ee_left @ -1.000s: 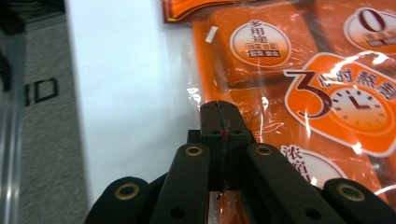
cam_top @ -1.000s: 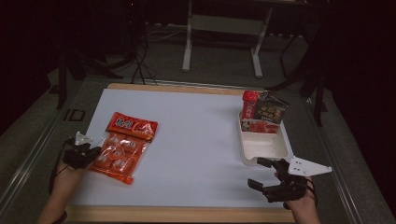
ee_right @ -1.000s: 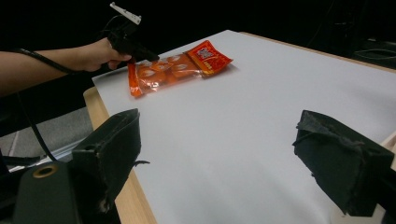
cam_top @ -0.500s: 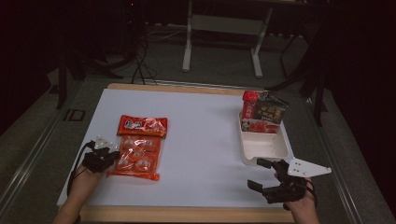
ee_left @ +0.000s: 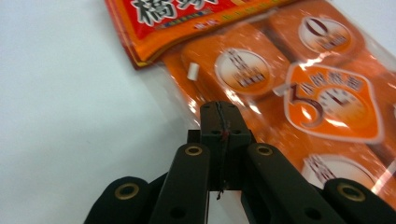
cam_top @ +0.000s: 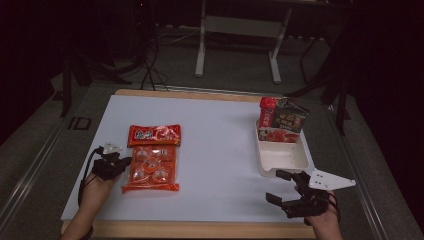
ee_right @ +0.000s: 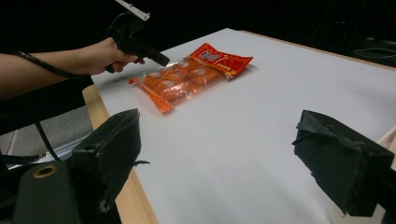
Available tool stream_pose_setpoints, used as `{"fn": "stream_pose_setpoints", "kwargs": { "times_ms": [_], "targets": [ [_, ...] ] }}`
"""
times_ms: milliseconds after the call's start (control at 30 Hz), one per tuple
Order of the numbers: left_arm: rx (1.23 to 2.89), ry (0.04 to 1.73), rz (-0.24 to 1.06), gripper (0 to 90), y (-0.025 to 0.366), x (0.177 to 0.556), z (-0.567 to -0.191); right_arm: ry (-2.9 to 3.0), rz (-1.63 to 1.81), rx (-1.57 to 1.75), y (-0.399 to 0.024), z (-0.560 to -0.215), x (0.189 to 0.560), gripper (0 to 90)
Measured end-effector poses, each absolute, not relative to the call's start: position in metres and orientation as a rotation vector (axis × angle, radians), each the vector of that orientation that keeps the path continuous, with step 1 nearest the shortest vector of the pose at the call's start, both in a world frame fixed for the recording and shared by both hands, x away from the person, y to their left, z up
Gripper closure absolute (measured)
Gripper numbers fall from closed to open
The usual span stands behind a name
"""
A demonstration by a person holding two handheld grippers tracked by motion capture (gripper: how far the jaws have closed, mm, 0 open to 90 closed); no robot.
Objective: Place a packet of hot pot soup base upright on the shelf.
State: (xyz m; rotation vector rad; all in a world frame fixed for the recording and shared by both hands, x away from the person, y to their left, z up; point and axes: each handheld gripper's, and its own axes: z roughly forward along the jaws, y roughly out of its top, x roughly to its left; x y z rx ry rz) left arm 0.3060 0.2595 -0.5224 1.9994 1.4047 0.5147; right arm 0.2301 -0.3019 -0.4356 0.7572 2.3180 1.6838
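An orange-and-red snack pack [cam_top: 152,160] lies flat on the white table top at the left, its red header pointing away from me. My left gripper [cam_top: 125,162] sits at the pack's left edge, shut on the clear plastic rim. In the left gripper view the closed jaws of that gripper [ee_left: 219,116] pinch the film beside the orange portions of the pack [ee_left: 280,84]. My right gripper [cam_top: 274,186] rests near the front right corner, open with nothing in it. The right gripper view looks between the spread jaws of the right gripper [ee_right: 217,140] toward the pack [ee_right: 187,79] and the left gripper [ee_right: 161,59].
A white tray [cam_top: 260,155] stands at the right, just beyond my right gripper, with upright red and dark packages [cam_top: 282,120] at its far end. The table's wooden front edge [cam_top: 200,229] runs below both hands. Dark floor, table legs and cables lie behind.
My left gripper has moved right and toward me with the pack in it. The pack slid along and turned from tilted to nearly square with the table. The right gripper stayed still.
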Motion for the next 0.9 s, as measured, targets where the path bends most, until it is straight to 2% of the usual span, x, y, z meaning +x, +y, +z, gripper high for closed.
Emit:
{"fn": "stream_pose_setpoints", "kwargs": {
  "times_ms": [167, 233, 300, 567, 900],
  "targets": [
    [1.967, 1.444, 0.573, 90.0, 0.262, 0.317, -0.52, 2.316, 1.685, 0.762, -0.303, -0.436, 0.23, 14.3],
    [1.938, 1.438, 0.563, 90.0, 0.264, 0.321, -0.519, 2.316, 1.684, 0.761, -0.303, -0.436, 0.23, 14.3],
    [1.95, 1.426, 0.53, 90.0, 0.264, 0.324, -0.52, 2.314, 1.685, 0.761, -0.303, -0.436, 0.229, 14.3],
    [2.033, 1.436, 0.535, 90.0, 0.251, 0.337, -0.529, 2.318, 1.68, 0.766, -0.303, -0.437, 0.23, 14.3],
    [2.048, 1.396, 0.495, 90.0, 0.238, 0.337, -0.532, 2.323, 1.68, 0.764, -0.302, -0.437, 0.231, 14.3]
  ]
}}
